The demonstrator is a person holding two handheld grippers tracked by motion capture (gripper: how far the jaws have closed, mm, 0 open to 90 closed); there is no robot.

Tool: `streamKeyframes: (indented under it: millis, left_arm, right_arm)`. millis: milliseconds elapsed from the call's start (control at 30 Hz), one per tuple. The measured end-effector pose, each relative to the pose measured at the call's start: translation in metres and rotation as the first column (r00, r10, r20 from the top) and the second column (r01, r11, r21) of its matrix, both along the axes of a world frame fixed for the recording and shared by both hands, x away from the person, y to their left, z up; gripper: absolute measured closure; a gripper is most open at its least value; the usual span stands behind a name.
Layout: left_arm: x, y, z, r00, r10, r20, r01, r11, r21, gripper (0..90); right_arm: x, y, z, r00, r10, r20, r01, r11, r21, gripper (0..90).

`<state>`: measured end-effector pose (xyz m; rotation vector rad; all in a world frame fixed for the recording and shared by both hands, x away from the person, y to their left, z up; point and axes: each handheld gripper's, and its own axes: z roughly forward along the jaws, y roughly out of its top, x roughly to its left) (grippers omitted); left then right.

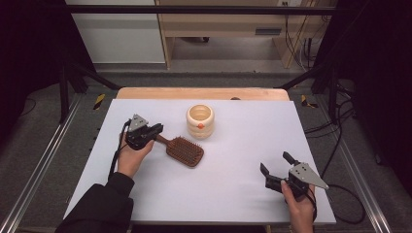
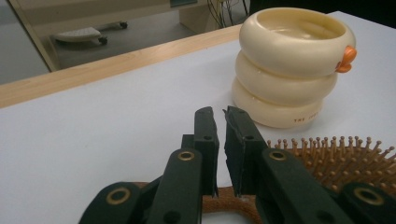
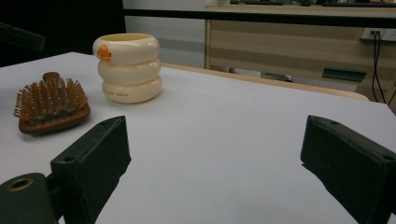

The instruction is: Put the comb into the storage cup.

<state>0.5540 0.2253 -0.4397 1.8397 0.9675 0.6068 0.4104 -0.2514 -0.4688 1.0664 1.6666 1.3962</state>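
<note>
We list a cream cup [image 1: 199, 121] of three stacked rings, upright on the white table [image 1: 233, 194] toward its far edge, with a small orange knob [image 2: 346, 59] just under the rim. We note faint orange lettering low on its bottom ring, too small to read. Beyond the table's wooden far edge [image 1: 201, 93] we record a pale wooden cabinet [image 1: 218, 24], with cables [image 1: 296, 43] hanging at its right.

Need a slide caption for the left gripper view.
Left gripper shut on hairbrush handle, cream ringed cup behind.

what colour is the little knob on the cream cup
Orange; the knob on the cup shows best in the left gripper view.
</note>
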Motion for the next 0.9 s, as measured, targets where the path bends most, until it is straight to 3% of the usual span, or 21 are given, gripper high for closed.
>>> streamKeyframes:
  millis: [300,900]
  left_arm:
    - [0.018,-0.001,-0.017,0.997,0.021,-0.074,-0.019,0.9995,0.025,86.5]
    - [0.031,-0.015,-0.03,0.9908,0.015,-0.135,-0.003,0.9965,0.084,90.0]
  right_arm:
    - [0.0,-0.001,-0.001,1.0,-0.006,-0.008,0.006,1.0,0.005,7.9]
    - [0.001,-0.001,-0.001,0.9999,-0.004,-0.01,0.004,1.0,0.002,7.7]
